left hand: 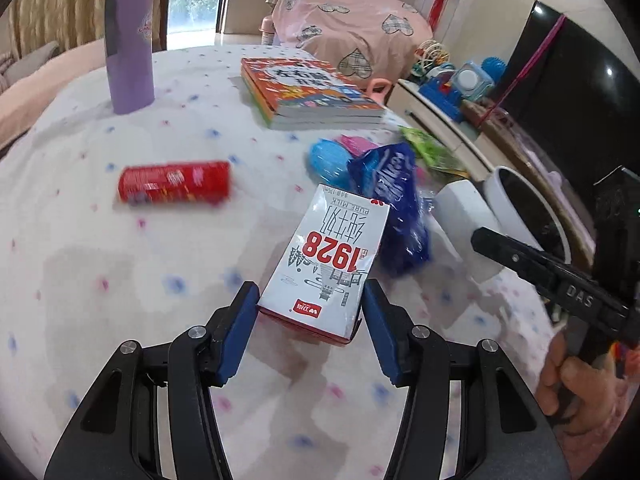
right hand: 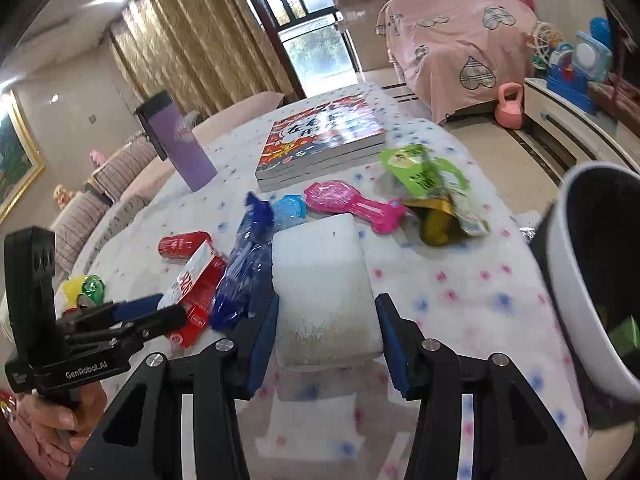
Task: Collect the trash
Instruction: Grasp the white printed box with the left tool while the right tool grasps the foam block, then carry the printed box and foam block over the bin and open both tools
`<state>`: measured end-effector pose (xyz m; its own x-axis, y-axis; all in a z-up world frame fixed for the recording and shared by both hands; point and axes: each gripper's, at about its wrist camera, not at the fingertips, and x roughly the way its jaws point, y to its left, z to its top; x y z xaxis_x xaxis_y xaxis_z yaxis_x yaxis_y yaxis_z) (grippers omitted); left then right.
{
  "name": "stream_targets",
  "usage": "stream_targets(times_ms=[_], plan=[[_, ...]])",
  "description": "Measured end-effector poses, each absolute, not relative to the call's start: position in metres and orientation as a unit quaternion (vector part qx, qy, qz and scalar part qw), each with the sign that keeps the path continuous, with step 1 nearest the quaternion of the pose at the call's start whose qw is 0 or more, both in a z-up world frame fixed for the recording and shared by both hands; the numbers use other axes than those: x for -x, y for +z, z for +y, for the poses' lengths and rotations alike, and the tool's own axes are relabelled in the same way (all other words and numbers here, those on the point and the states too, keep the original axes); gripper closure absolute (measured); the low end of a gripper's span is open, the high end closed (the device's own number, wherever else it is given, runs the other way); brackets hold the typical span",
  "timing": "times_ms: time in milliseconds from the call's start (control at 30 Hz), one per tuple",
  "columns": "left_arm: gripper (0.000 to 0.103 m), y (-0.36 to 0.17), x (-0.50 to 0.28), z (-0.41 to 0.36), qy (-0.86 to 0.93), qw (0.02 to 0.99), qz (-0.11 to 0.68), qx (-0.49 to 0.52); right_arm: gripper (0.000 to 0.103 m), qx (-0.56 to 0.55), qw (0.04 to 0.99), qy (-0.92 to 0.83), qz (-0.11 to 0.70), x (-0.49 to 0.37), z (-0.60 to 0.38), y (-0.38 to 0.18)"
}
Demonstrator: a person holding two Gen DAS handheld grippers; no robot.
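My left gripper [left hand: 310, 306] is closed around the near end of a white and red milk carton [left hand: 332, 264], its pads against the carton's sides. The carton also shows in the right wrist view [right hand: 196, 284]. My right gripper [right hand: 326, 320] straddles a white foam block [right hand: 324, 280], its pads at the block's sides; contact is unclear. A blue crumpled wrapper [left hand: 396, 204] lies between carton and block. A red can [left hand: 176, 182] lies on its side to the left. A green snack bag [right hand: 432, 192] lies near the far right.
A white bin with a black inside [right hand: 592, 276] stands at the table's right edge. A purple tumbler [left hand: 128, 40] and a stack of books [left hand: 308, 92] stand at the back. Pink and blue toy brushes [right hand: 352, 204] lie mid-table. The dotted tablecloth [left hand: 100, 280] covers the table.
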<state>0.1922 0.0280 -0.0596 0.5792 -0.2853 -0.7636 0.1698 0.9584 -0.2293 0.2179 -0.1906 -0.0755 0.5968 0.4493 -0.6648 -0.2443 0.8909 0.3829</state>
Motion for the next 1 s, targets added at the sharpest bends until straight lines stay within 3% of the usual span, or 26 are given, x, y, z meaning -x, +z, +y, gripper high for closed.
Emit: stream_targets(times_ms=[433, 1000], plan=[[0.05, -0.019, -0.162, -0.03, -0.195, 0.894, 0.4, 0.056, 0.054, -0.167, 0.9, 0.162, 0.369, -0.165, -0.255, -0.057], [0.05, -0.013, -0.179, -0.133, -0.263, 0.88, 0.395, 0.007, 0.054, -0.201, 0.917, 0.069, 0.337, -0.142, -0.354, -0.049]])
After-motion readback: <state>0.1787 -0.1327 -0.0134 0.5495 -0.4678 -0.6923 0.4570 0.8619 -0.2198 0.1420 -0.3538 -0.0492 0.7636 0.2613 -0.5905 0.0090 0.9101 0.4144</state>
